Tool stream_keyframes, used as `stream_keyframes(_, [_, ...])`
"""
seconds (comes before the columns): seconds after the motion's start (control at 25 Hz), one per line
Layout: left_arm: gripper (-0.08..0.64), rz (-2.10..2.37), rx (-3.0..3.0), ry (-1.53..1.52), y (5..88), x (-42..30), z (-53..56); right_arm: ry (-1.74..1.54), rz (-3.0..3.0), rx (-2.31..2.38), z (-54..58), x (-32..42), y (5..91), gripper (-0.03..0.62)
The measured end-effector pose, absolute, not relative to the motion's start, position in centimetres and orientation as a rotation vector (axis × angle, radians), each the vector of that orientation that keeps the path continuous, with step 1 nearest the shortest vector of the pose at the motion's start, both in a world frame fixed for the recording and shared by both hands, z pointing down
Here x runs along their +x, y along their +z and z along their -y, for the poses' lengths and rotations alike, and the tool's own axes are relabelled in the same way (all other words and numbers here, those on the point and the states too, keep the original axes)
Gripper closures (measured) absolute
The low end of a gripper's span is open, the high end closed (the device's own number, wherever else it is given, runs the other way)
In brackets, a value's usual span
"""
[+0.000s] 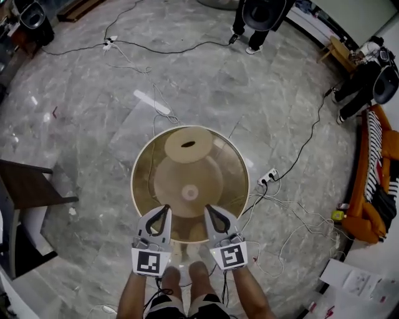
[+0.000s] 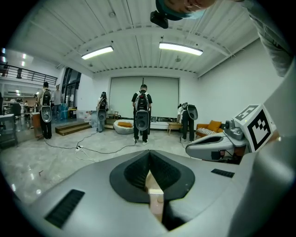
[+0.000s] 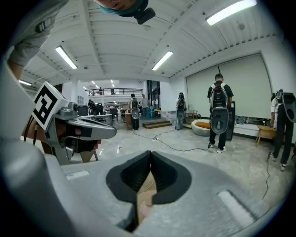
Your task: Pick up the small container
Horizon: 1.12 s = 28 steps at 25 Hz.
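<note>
A small dark oval container [image 1: 187, 144] sits on the far half of a round glass-topped table [image 1: 134, 187] with a golden base. My left gripper [image 1: 165, 209] and right gripper [image 1: 209, 209] hover side by side over the table's near edge, well short of the container. Both point away from me. The left gripper's jaws [image 2: 149, 152] are shut with nothing between them, and so are the right gripper's [image 3: 150, 155]. Each gripper view looks level into the room and does not show the container. The right gripper [image 2: 217, 148] shows in the left gripper view, and the left gripper [image 3: 78, 129] in the right gripper view.
Cables and a power strip [image 1: 268, 177] lie on the marble floor right of the table. A dark piece of furniture [image 1: 25, 187] stands at the left and an orange sofa [image 1: 374, 187] at the right. People with backpack rigs stand at the far side [image 1: 259, 19] and far right [image 1: 368, 81].
</note>
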<state>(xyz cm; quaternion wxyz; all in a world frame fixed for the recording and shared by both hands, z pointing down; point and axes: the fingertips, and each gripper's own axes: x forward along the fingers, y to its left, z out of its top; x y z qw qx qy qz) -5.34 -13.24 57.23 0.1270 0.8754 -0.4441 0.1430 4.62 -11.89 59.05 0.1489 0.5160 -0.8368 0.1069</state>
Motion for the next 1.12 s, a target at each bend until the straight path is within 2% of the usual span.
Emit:
stream_keyframes(0.68, [0.543,1.286,2.441,0.471,72.8,-5.1,13.5,0.371,2.422,1.334,13.4,4.0,75.0,0.591])
stream_keyframes(1.04, [0.543,1.275,2.409,0.489,77.3,-5.2,13.5,0.4,2.456,1.302,13.8,3.1,79.8,0.591])
stream_keyframes(1.08, [0.543,1.272,2.409,0.49,77.5,-5.3,13.5,0.403,2.468,1.294,13.9,3.0,80.1,0.589])
stream_keyframes(1.12, [0.543,1.27,2.409,0.491,77.7,-5.3,13.5,0.411,2.478,1.284,13.9,2.8,80.5,0.557])
